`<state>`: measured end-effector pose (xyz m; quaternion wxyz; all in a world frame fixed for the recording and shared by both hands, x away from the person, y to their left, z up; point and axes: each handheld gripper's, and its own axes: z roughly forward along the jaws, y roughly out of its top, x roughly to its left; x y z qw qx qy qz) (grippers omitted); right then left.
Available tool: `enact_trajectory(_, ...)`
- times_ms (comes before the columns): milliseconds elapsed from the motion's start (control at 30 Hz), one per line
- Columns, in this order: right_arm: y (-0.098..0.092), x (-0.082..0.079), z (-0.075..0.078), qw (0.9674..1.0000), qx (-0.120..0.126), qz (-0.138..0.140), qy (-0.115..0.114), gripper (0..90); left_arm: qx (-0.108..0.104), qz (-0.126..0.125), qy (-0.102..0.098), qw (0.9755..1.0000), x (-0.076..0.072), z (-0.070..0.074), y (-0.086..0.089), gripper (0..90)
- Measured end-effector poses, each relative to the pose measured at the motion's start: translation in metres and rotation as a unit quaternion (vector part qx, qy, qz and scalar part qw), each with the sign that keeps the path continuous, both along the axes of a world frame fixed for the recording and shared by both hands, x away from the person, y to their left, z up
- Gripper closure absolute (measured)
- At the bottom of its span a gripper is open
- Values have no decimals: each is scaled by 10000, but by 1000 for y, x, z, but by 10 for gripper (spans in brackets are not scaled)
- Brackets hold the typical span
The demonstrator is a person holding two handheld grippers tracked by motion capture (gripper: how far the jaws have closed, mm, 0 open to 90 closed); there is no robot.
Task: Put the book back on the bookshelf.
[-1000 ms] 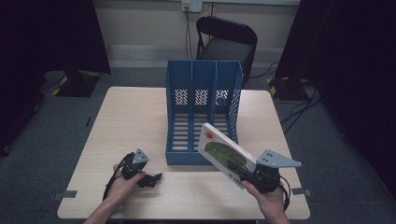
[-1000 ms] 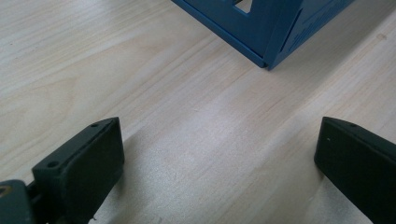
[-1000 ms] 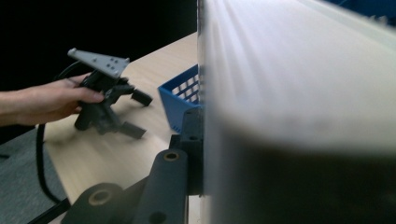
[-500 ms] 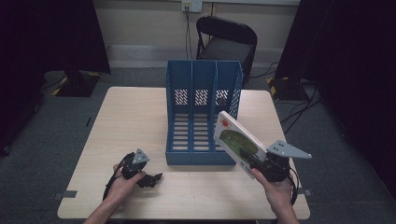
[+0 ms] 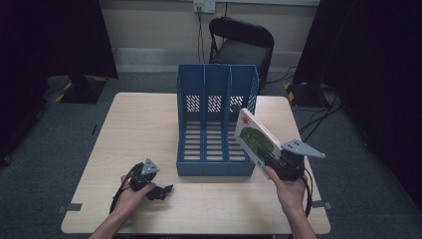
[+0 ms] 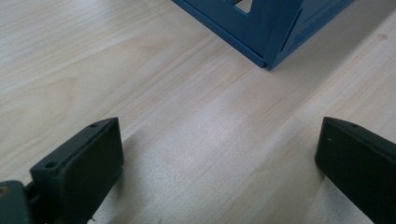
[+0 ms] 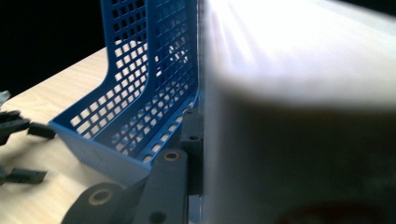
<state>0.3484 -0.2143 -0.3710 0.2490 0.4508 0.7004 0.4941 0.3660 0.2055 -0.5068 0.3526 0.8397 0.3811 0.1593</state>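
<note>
Your right tongs (image 5: 271, 162) grip the white-and-green flat book (image 5: 255, 138) by one corner, left tongs (image 5: 161, 190) open on the desk (image 5: 149, 119): it could catch the blue plastic 3-slot file rack's (image 5: 215, 124) right wall & twist loose.

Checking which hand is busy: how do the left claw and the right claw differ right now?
The left claw rests low on the table in front of the blue file rack, while the right claw is raised beside the rack's right end. The left claw's jaws stand wide apart with nothing between them; the right claw is shut on a white book, held tilted. Both are black and hand-held.
</note>
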Motion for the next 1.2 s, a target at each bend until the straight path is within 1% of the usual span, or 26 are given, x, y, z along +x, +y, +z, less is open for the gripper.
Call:
enact_trajectory(167,4,10,1,9999,-57,-75,60,768,3,0,1,10000,0,0,0,5)
enact_trajectory(267,7,14,0,9997,-121,-181,73,768,1,1,0,10000,0,0,0,5)
enact_trajectory(333,10,18,-1,9993,-184,-298,115,768,2,0,1,10000,0,0,0,5)
enact_trajectory(433,14,25,-4,9989,-226,-377,182,768,2,-1,1,10000,0,0,0,5)
enact_trajectory(533,17,30,-8,9985,-231,-464,201,768,3,-2,1,10000,0,0,0,5)
enact_trajectory(600,22,35,-10,9980,-281,-535,197,768,1,0,2,10000,0,0,0,5)
enact_trajectory(800,33,45,-11,9969,-304,-705,197,768,2,0,0,10000,0,0,0,5)
enact_trajectory(1033,46,59,-16,9960,-347,-793,198,768,2,-1,1,10000,0,0,0,5)
enact_trajectory(1133,49,65,-19,9961,-344,-795,163,768,1,-1,1,10000,0,0,0,5)
enact_trajectory(1200,50,69,-22,9966,-319,-746,111,768,1,-1,2,10000,0,0,0,5)
